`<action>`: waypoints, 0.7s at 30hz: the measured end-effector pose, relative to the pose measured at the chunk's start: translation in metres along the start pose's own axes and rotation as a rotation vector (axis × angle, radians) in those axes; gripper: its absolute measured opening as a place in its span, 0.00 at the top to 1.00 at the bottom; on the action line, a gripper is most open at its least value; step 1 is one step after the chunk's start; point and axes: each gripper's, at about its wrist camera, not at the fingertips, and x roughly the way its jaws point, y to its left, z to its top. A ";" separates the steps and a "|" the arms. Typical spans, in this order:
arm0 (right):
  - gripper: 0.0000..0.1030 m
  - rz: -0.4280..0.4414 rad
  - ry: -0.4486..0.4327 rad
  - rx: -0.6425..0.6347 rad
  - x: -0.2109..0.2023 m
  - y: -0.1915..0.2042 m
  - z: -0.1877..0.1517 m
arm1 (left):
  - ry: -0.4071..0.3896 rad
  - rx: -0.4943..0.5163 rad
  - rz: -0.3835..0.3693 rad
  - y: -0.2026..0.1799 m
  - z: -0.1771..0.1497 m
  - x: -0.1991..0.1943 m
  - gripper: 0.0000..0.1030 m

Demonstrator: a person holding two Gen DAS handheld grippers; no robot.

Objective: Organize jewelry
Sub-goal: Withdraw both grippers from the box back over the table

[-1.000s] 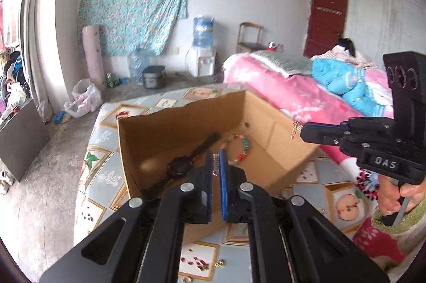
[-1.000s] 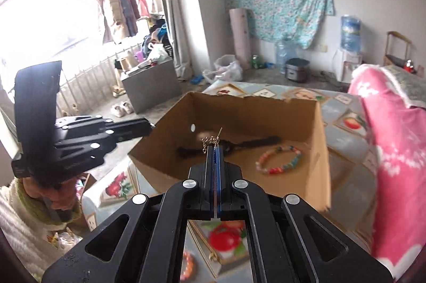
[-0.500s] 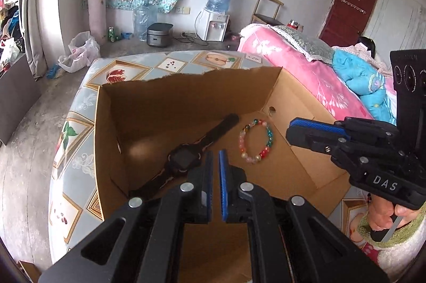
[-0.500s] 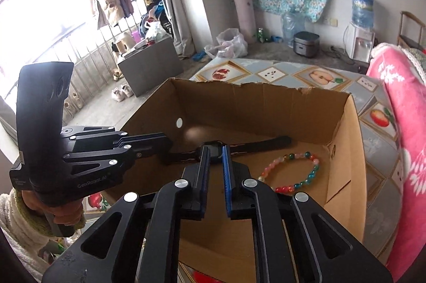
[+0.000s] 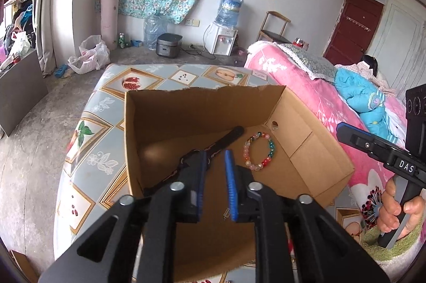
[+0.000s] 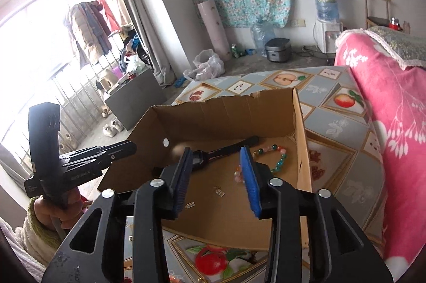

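Observation:
An open cardboard box (image 5: 202,102) (image 6: 226,107) stands on the fruit-patterned table. Inside lie a black watch (image 5: 213,147) (image 6: 226,148), a colourful bead bracelet (image 5: 259,151) (image 6: 277,159) and two small gold earrings (image 6: 219,191) (image 6: 190,205); one earring shows in the left wrist view (image 5: 226,213). My left gripper (image 5: 215,158) is open and empty over the box's near side, its tips above the watch strap. My right gripper (image 6: 216,155) is wide open and empty above the box floor. Each gripper shows in the other's view, the right one (image 5: 343,128) and the left one (image 6: 130,147).
The table (image 5: 101,107) has a rounded left edge. A pink bed (image 5: 306,86) (image 6: 386,86) flanks the table on the right. More beads (image 6: 173,277) lie on the table in front of the box. A water dispenser and a rice cooker stand by the far wall.
My right gripper has opened and dropped the gold earring into the box, then opened wider. My left gripper has opened too. Both moved over the box.

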 end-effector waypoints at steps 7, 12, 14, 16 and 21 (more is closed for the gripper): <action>0.47 0.070 -0.073 0.014 -0.041 0.010 -0.030 | -0.088 -0.028 -0.024 0.005 -0.033 -0.050 0.65; 0.46 0.074 -0.034 0.007 -0.057 0.015 -0.051 | -0.109 -0.027 0.017 0.008 -0.065 -0.081 0.58; 0.46 0.065 -0.010 0.015 -0.060 0.016 -0.062 | -0.102 -0.017 0.048 0.007 -0.079 -0.087 0.57; 0.46 0.054 0.026 0.029 -0.058 0.015 -0.073 | -0.078 -0.013 0.073 0.005 -0.093 -0.086 0.57; 0.47 0.037 0.151 0.101 -0.033 0.013 -0.107 | 0.058 -0.019 0.083 -0.004 -0.134 -0.062 0.57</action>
